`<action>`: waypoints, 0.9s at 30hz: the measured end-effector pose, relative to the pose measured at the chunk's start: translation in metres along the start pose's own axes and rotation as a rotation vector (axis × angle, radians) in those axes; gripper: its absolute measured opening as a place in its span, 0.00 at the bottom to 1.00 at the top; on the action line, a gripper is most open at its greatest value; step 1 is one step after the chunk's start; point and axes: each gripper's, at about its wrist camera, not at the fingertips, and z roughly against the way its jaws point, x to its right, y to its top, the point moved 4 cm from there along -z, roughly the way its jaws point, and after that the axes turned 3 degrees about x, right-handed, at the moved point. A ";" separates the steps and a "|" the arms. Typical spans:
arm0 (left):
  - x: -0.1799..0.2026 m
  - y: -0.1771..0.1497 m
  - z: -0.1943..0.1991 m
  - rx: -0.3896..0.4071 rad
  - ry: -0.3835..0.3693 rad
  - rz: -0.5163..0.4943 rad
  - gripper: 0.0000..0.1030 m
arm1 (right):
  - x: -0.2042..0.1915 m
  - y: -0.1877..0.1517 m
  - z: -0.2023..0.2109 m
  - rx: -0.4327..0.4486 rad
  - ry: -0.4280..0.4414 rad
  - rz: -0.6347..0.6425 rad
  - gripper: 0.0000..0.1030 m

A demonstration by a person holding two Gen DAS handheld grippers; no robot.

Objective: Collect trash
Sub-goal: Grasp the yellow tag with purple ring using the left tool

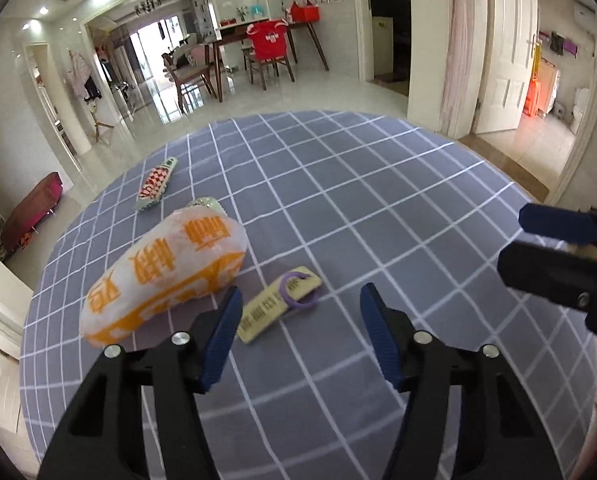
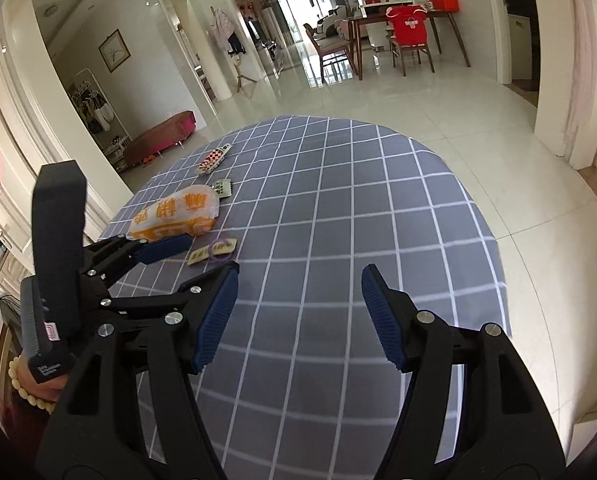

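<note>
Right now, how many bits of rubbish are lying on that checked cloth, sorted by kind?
White and orange bag: 1
Flat packets: 3, a red-checked one, a green and white one and a tan one
Purple ring, lying on the tan packet: 1
Total: 5

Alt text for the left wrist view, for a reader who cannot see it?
The open left gripper hovers over a round table in a grey checked cloth, just short of a beige wrapper with a purple ring. A white bag with orange print and a red-checked wrapper lie left; the right gripper enters at the right edge.
</note>
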 end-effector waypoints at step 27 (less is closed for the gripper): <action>-0.107 0.037 0.052 0.185 -0.015 0.204 0.02 | -0.067 0.071 -0.063 -0.030 0.022 0.087 0.62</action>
